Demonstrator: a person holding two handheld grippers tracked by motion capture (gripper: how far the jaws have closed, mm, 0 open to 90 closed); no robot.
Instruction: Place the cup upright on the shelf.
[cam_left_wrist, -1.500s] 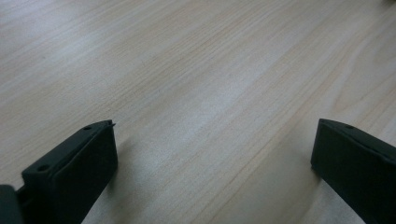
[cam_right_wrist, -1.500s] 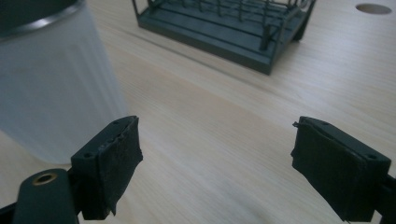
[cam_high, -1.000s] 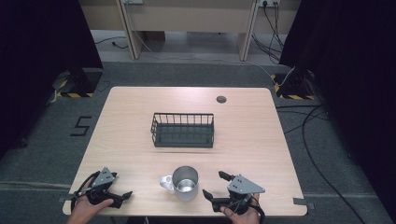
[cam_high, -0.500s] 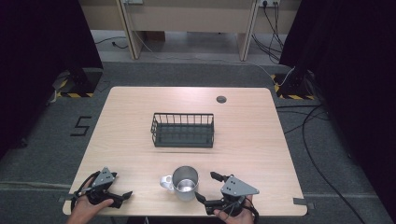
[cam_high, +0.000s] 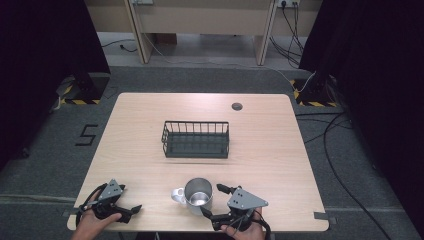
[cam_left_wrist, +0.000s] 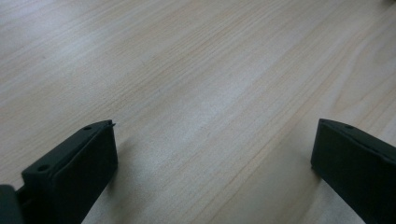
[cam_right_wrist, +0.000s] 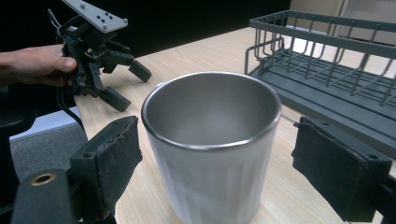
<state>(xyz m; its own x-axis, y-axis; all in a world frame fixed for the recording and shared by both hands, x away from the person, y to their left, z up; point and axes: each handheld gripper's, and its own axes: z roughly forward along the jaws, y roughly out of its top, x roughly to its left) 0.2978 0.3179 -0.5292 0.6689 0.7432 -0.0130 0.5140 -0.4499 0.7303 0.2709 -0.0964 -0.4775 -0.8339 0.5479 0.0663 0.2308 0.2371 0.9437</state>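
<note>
One steel mug (cam_high: 198, 196), one wire basket (cam_high: 195, 139), two handheld grippers, one wooden table (cam_high: 280, 150)

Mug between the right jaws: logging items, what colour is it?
Plain silver steel mug, clearest in the right gripper view.

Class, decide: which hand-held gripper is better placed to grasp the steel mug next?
Right. The right hand-held gripper is open with its jaws either side of the steel mug; the left hand-held gripper sits apart over bare table.

On the light wooden desk (cam_high: 270, 150), the shiny metal mug (cam_high: 196, 196) stands in front of the dark wire basket (cam_high: 195, 139).
</note>
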